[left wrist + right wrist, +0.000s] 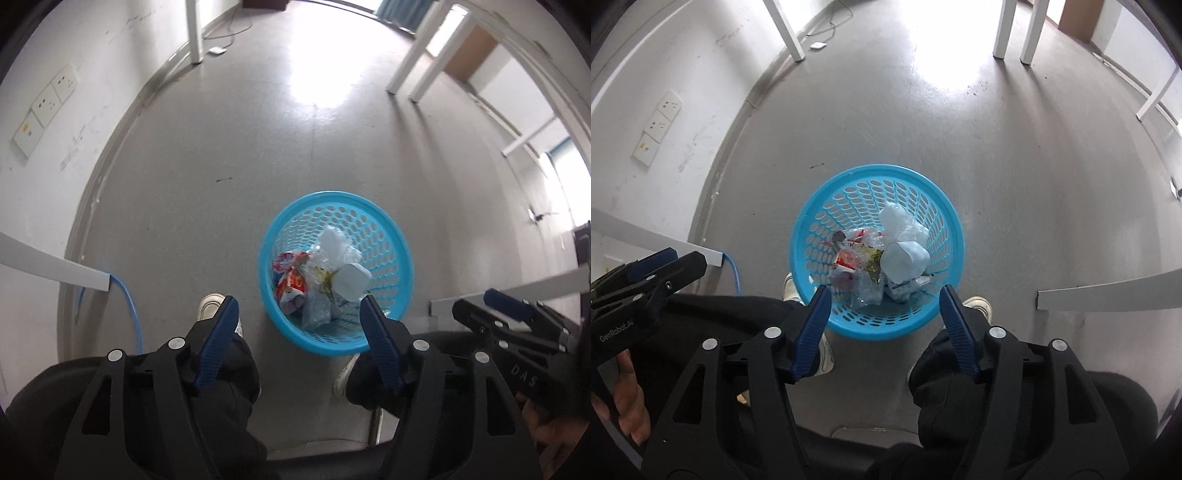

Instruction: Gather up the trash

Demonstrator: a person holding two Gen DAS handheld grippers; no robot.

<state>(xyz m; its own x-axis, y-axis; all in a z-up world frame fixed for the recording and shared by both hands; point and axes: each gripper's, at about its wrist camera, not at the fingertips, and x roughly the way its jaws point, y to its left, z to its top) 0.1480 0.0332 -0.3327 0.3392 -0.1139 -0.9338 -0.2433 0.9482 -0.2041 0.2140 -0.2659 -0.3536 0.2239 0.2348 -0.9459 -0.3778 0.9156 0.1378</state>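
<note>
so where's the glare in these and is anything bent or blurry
Left wrist view: window glare blows out the floor beyond the blue basket; fisheye bends the walls and table legs. Right wrist view: same glare at top, basket and trash sharp, edges curved.

— It looks like a plain office or institutional room, not a home.
— What shows that?
— The grey floor (258,147) is bare and smooth, scuffed in places, and the white wall (92,55) is marked and carries a row of wall sockets (46,107) low down.
— Any furniture?
— Only white table legs (1015,29) standing on the floor, with a cardboard box (1080,18) behind them and a loose cable (225,35) running to a small white adapter (217,50).
— Anything else?
— A blue network-type cable (733,273) drops from a white trunking strip (657,236), and a blue perforated waste basket (820,218) stands on the floor.
</note>
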